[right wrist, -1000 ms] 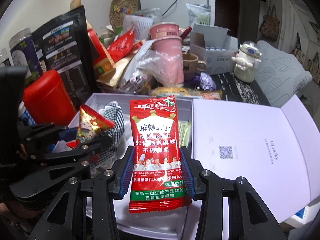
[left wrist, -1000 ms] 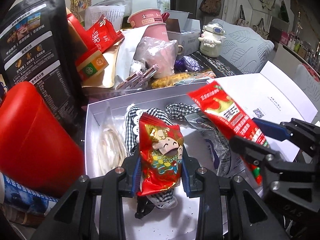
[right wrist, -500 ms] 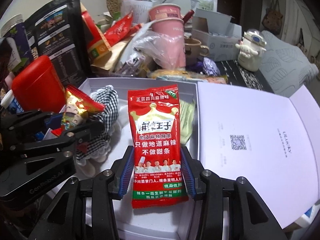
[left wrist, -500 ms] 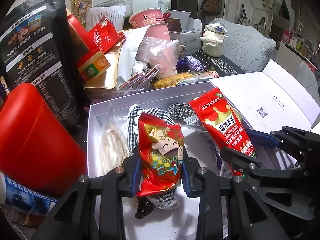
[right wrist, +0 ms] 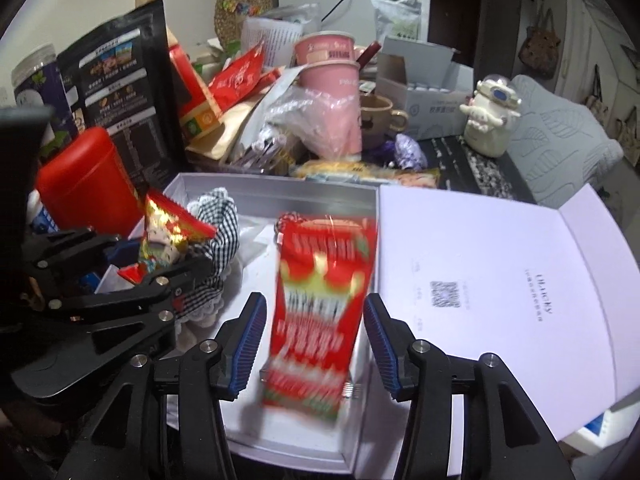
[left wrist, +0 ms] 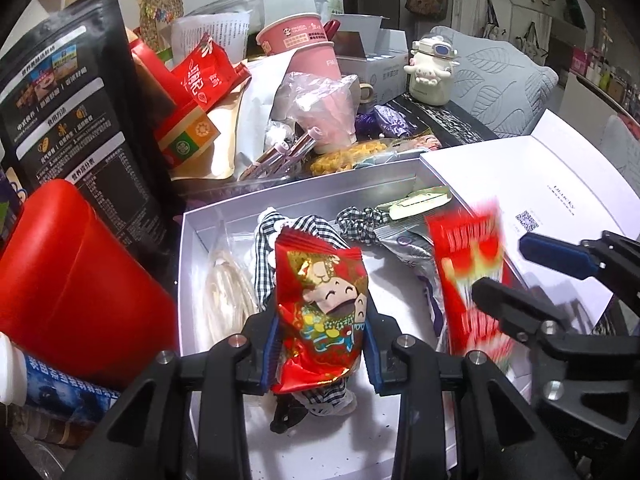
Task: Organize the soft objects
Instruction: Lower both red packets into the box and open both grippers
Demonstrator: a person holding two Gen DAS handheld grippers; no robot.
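1. Left tool (left wrist: 320,332): clenched on a red foil snack packet (left wrist: 320,312) printed with a cartoon figure. Both blue pads press its sides. The packet stands upright, long axis running away from the tool, over the near-left part of the open white box (left wrist: 192,280).
2. Right tool (right wrist: 314,340): released. Its jaws have just been opening, and a clear gap shows between each pad and the long red spicy-strip packet (right wrist: 320,312) that stands between them. That packet is blurred, which suggests it is dropping free into the right side of the box, close to the box's right wall, long axis running near to far.
3. Box contents: a black-and-white checked cloth (left wrist: 296,232) lies beneath and beyond the held foil packet; a clear bag of pale cord (left wrist: 228,300) lies along the left wall; a green sachet (left wrist: 420,200) and a silver pouch (left wrist: 404,248) lie toward the far right. The open lid (right wrist: 500,272) lies flat to the right.
4. Governing relation: the remaining held packet hangs directly above the box floor, with the checked cloth under it and bare floor on the near side. The left hand is the nearer one; the judged next step is a release in place or slightly nearer.
5. Surroundings: a red tub (left wrist: 68,280) and a black pouch (left wrist: 68,112) crowd the worktop left of the box.
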